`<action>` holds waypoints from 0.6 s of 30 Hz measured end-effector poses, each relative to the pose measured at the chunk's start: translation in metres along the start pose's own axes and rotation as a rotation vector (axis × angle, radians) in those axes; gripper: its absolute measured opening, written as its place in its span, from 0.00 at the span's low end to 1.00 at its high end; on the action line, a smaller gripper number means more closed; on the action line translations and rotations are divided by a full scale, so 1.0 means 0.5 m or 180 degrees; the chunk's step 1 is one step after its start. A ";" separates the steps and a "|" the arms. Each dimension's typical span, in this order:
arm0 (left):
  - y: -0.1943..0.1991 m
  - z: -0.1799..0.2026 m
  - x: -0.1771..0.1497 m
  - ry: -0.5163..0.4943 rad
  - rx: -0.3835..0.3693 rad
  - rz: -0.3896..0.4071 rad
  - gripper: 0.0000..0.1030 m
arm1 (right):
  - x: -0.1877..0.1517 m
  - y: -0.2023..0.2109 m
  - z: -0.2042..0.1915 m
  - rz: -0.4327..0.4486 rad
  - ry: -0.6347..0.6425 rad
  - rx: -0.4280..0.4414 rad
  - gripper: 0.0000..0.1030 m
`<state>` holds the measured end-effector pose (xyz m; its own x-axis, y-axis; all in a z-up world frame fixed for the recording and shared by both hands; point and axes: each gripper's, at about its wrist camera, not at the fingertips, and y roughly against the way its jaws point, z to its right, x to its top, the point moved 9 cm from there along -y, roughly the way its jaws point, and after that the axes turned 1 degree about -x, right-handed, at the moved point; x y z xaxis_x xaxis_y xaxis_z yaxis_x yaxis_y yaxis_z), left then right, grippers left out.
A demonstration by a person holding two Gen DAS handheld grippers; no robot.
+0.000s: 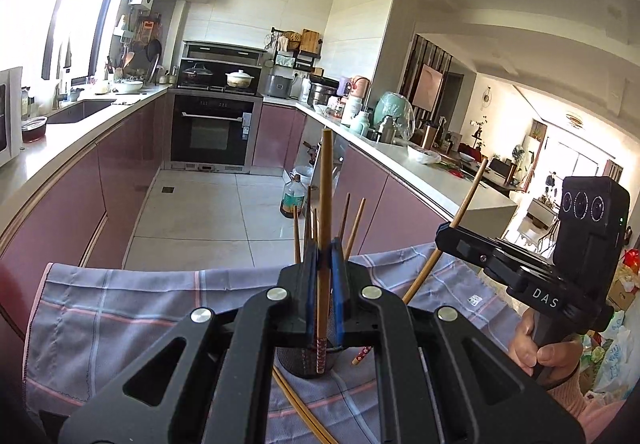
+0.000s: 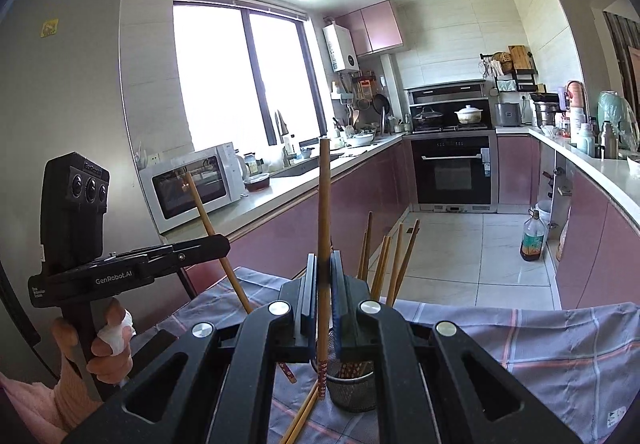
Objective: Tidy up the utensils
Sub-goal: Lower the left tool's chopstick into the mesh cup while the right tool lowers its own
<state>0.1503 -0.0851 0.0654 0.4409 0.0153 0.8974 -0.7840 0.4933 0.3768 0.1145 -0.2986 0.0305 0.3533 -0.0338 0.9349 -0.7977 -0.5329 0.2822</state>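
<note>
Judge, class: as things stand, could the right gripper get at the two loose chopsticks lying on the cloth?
Probably not yet. The right gripper has its jaws shut on a chopstick, so it is occupied. The loose chopsticks lie uncovered on the cloth beside the mesh holder.

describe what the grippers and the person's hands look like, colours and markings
Both grippers are matte black with triangular cut-outs, silver pivot bolts and blue finger pads. The right gripper is lettered "DAS"; the left gripper reads "GenRobot.AI". Each carries a black block with three round lenses. The left hand has a white-wrapped finger; the right hand is bare. Both sleeves are pink knit.
</note>
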 end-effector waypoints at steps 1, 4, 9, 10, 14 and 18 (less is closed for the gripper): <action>-0.002 0.002 0.005 -0.0002 -0.0001 0.0008 0.07 | 0.006 0.000 0.001 0.0021 0.0002 -0.0004 0.05; -0.011 0.011 0.019 -0.0023 0.0003 0.0031 0.07 | 0.019 -0.006 0.008 0.0074 0.0007 -0.0034 0.05; -0.028 0.021 0.033 -0.0072 0.0029 0.0072 0.07 | 0.030 -0.017 0.019 0.0117 0.0018 -0.0100 0.05; -0.031 0.022 0.034 -0.0074 0.0028 0.0070 0.07 | 0.029 -0.021 0.020 0.0115 0.0016 -0.0110 0.05; -0.040 0.025 0.035 -0.0110 0.0082 0.0068 0.07 | 0.019 -0.035 0.028 0.0080 0.0004 -0.0161 0.05; -0.056 0.027 0.027 -0.0129 0.0124 -0.0004 0.07 | 0.004 -0.055 0.038 -0.0006 -0.0027 -0.0189 0.05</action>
<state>0.1724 -0.1104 0.0697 0.4244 -0.0209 0.9052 -0.8003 0.4590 0.3858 0.1466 -0.3002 0.0202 0.3587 -0.0403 0.9326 -0.8246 -0.4820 0.2963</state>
